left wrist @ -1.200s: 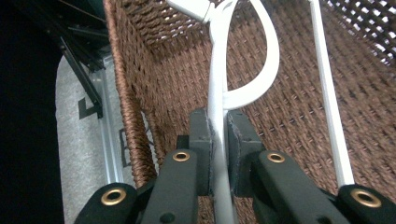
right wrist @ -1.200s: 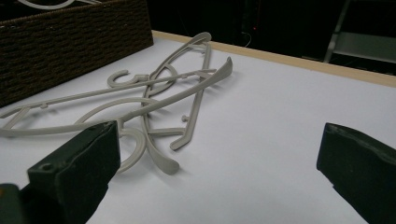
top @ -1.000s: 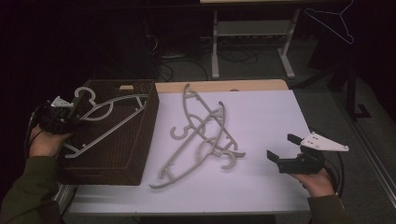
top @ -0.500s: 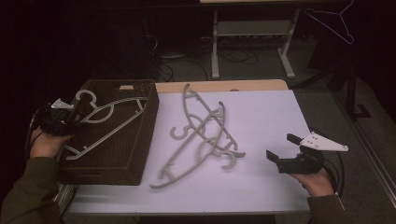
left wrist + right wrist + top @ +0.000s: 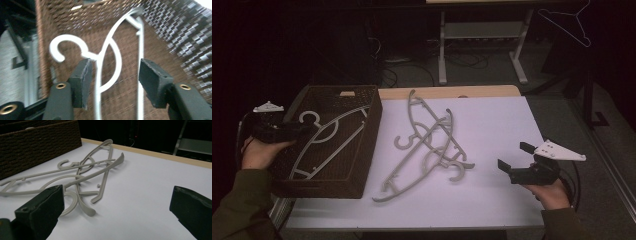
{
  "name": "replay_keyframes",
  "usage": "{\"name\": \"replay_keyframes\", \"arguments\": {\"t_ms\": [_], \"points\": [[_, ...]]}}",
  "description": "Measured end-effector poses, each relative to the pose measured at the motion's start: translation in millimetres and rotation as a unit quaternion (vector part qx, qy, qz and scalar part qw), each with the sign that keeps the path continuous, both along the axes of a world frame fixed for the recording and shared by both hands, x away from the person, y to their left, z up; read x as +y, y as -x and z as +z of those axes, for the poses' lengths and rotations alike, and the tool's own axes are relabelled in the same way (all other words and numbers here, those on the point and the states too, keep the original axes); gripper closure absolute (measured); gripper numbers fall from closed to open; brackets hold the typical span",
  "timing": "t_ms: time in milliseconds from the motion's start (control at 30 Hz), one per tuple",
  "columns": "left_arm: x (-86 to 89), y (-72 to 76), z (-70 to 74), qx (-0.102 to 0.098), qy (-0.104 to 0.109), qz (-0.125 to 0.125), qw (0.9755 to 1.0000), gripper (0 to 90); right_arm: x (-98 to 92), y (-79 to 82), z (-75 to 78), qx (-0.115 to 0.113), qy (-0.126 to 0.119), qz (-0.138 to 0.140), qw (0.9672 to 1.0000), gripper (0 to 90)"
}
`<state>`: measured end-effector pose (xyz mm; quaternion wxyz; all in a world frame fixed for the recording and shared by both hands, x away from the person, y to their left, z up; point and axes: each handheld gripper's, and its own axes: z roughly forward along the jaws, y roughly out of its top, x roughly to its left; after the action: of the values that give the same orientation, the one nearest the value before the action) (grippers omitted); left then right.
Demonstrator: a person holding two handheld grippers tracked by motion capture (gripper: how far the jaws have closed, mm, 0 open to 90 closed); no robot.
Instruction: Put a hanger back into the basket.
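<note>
White bench (image 5: 492, 120) in a dark room; left gripper (image 5: 113, 75) fingers just opened, astride the basket's (image 5: 367, 145) hanger (image 5: 110, 57); right gripper (image 5: 514, 161) fingers apart, empty.

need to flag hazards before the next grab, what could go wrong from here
1. The left gripper, jaws just opened, straddles the pale plastic hanger lying in the brown woven basket; pulling back carelessly could snag its hook.
2. The three grey plastic hangers on the white table overlap, so the open right gripper might drag several along.
</note>
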<state>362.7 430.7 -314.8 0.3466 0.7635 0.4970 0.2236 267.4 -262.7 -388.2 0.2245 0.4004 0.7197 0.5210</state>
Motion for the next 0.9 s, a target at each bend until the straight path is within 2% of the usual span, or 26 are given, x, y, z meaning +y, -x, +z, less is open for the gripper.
{"name": "replay_keyframes", "arguments": {"t_ms": [100,333,633,867,900], "points": [[-10.8,1.3,5.5,-0.008,0.017,-0.015,0.9997,37.4,0.3,0.1,2.0,-0.002,0.0,-0.001,1.0,0.0],[-42.9,5.8,15.4,-0.024,0.037,-0.049,0.9978,33.5,2.3,-0.2,4.5,-0.005,0.003,0.002,1.0,0.0],[-94.1,16.7,29.6,-0.031,0.033,-0.096,0.9944,32.2,3.8,-0.8,5.7,-0.009,0.0,0.009,0.9999,0.0],[-139.9,19.7,32.6,-0.031,0.042,-0.133,0.9897,31.5,6.2,-2.2,5.9,-0.007,0.001,0.013,0.9999,0.0],[-146.4,20.2,32.5,-0.031,0.037,-0.139,0.9891,31.5,6.3,-2.3,5.9,-0.008,0.002,0.013,0.9999,0.0]]}}
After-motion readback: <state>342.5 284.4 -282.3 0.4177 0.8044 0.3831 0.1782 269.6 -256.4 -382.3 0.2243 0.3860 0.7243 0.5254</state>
